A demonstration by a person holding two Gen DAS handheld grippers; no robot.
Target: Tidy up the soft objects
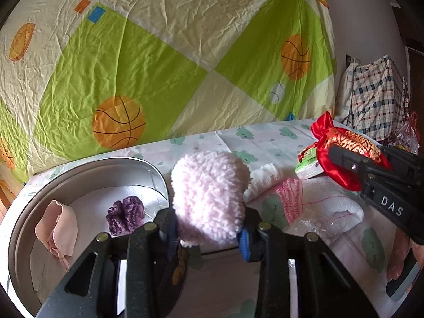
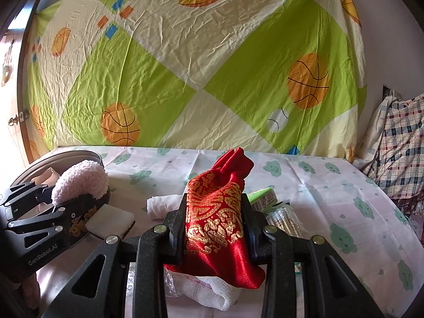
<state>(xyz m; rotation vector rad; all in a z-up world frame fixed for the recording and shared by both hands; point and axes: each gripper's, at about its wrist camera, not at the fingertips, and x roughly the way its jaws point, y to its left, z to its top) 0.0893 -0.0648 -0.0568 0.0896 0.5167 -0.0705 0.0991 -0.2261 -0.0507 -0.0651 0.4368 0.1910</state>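
My left gripper [image 1: 208, 234] is shut on a fluffy pale pink mitt [image 1: 209, 198], held beside the round metal tin [image 1: 79, 167]. Inside the tin lie a purple knitted scrunchie [image 1: 126, 213] and a peach cloth pouch [image 1: 62, 222]. My right gripper [image 2: 214, 228] is shut on a red satin pouch with gold embroidery [image 2: 214, 212], lifted off the table. From the left wrist, that red pouch [image 1: 344, 148] and the right gripper [image 1: 341, 159] show at the right. The right wrist view has the left gripper [image 2: 79, 198] with the pink mitt [image 2: 79, 182] at the left.
On the cloud-print tablecloth [image 2: 331, 190] lie a pink-and-white knit piece [image 1: 290, 198], white gauze rolls [image 2: 161, 206], a white sponge block [image 2: 111, 220], a green packet [image 2: 262, 197] and clear plastic wrap [image 1: 312, 225]. A basketball-print sheet [image 1: 159, 53] hangs behind. A plaid bundle [image 2: 400, 143] sits right.
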